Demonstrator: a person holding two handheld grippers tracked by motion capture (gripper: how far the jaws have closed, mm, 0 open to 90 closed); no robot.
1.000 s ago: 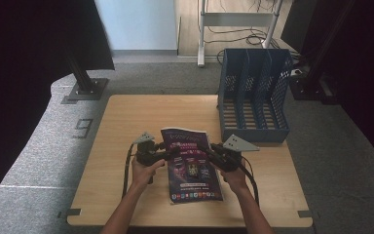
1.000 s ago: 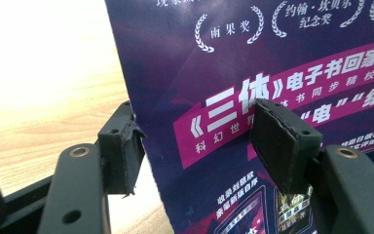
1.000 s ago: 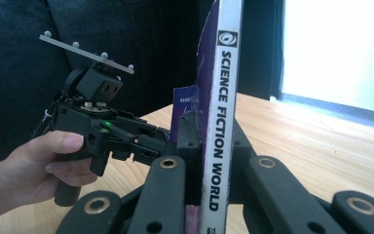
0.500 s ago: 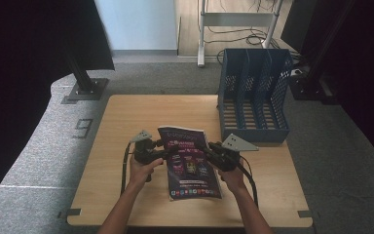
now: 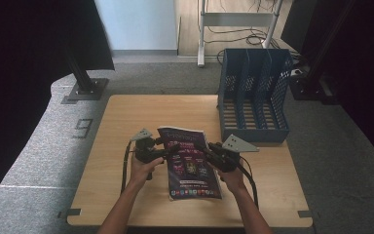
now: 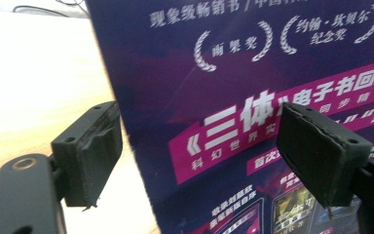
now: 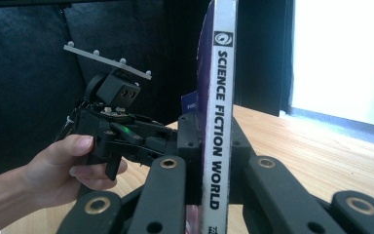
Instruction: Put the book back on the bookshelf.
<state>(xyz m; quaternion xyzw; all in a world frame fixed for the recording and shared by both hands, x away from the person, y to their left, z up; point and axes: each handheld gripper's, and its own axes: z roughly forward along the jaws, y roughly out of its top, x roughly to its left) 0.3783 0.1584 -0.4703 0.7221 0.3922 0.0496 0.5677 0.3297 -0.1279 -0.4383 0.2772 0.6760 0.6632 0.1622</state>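
Both grippers are working at a magazine (image 5: 191, 163) near the front of the table (image 5: 126, 117). From the high view, the right gripper (image 5: 205, 147) is reaching in from the right with its grey plate just beside the blue file rack (image 5: 254, 95), and the left gripper (image 5: 168, 150) is coming in from the other side, each with a hand (image 5: 143, 168) behind it; the magazine's far end is lifting off the wood while its near end is lying toward the table's front edge, though whether that end is touching the wood cannot be told. That view is too small to settle how the jaws stand. The right gripper view is answering it for its own tool: the two black jaws are pressing together on the white spine (image 7: 217, 112) reading SCIENCE FICTION WORLD, which is standing upright between them, and farther off the left gripper (image 7: 175, 139) is showing with its hand (image 7: 63, 168) wrapped round the handle. The left gripper view is giving what the others cannot: the purple cover (image 6: 253, 97) with its printed Chinese text and pink band, seen close, and the left jaws standing spread, one pad (image 6: 90, 151) sitting over bare table beside the cover's edge, the other in front of the cover. Whether either pad is touching the cover is unclear.
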